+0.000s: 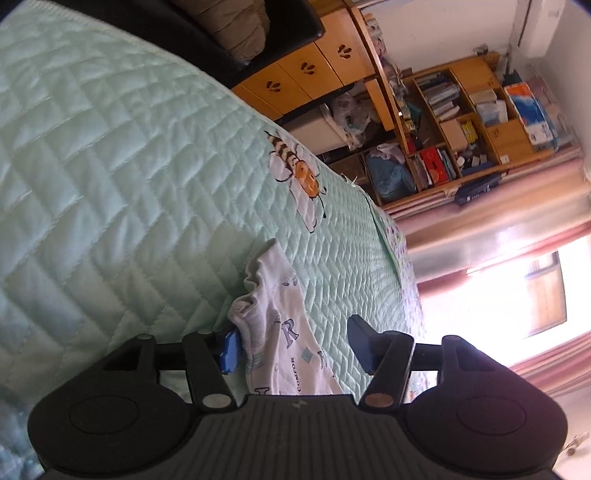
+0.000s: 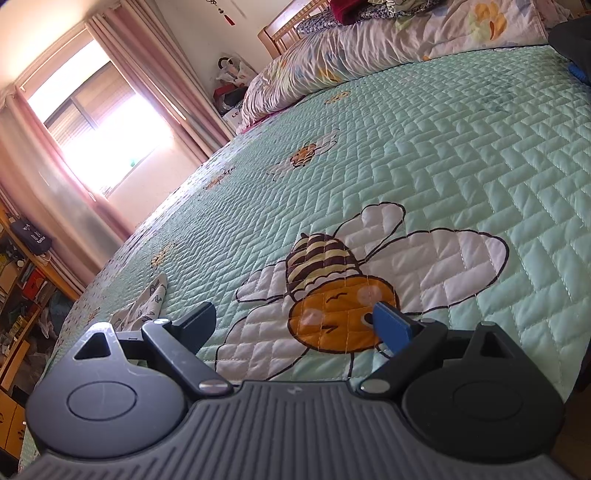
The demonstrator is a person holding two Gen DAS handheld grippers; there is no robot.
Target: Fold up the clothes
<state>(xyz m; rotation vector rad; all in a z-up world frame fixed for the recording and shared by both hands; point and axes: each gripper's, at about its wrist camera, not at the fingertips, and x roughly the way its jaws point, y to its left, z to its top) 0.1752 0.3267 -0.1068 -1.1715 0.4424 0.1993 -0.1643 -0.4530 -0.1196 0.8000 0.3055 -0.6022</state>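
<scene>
A small white garment (image 1: 284, 332) printed with letters lies crumpled on the mint-green quilted bedspread (image 1: 110, 166). My left gripper (image 1: 295, 345) is open around it, the cloth lying between the two blue pads, its bunched edge against the left pad (image 1: 229, 350). In the right wrist view the same garment (image 2: 146, 302) shows as a small heap at the left, beside the left finger. My right gripper (image 2: 295, 325) stands open over a large bee picture (image 2: 332, 295) on the bedspread, with nothing between its fingers.
A rolled floral duvet (image 2: 369, 48) lies along the far side of the bed. A wooden shelf unit (image 1: 461, 125) full of books and boxes stands past the bed's edge, next to pink curtains (image 2: 122, 122) and a bright window. A dark chair (image 1: 258, 33) stands by the bed.
</scene>
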